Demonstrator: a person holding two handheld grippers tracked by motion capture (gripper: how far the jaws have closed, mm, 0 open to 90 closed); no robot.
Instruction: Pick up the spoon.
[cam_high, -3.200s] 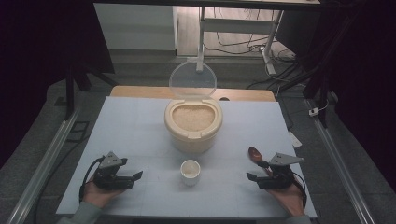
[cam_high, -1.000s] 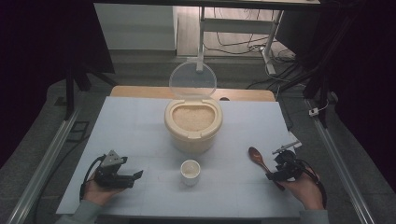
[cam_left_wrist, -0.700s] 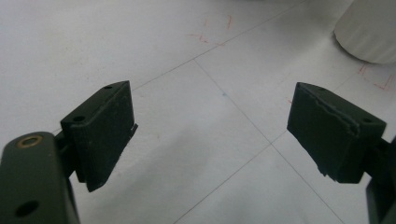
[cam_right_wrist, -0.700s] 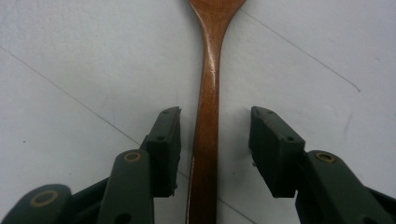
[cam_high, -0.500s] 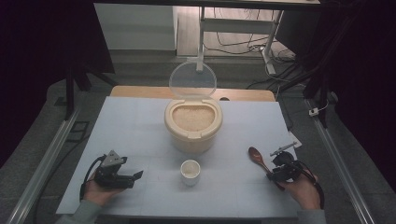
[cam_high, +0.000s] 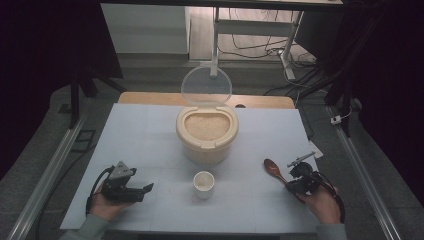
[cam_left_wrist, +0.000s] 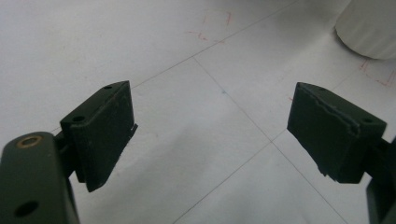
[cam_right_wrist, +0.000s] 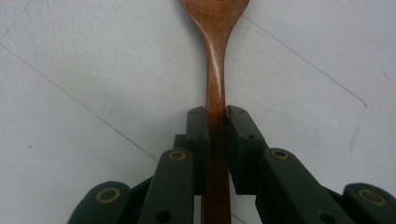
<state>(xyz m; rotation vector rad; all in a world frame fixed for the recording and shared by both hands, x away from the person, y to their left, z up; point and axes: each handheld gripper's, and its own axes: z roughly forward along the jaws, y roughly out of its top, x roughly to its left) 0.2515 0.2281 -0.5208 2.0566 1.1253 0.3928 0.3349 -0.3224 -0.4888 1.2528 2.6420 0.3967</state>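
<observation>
Both right claw (cam_right_wrist: 215, 140) pads just closed, clamping spoon (cam_right_wrist: 215, 70) handle.

A glossy, smooth reddish-brown wooden spoon (cam_right_wrist: 215, 70) is seen; matt black plastic claw pads (cam_left_wrist: 105, 130) look rough-edged; the pale bench (cam_high: 140, 145) appears matt.

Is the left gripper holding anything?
No, the left gripper has its jaws wide apart over bare table.
</observation>
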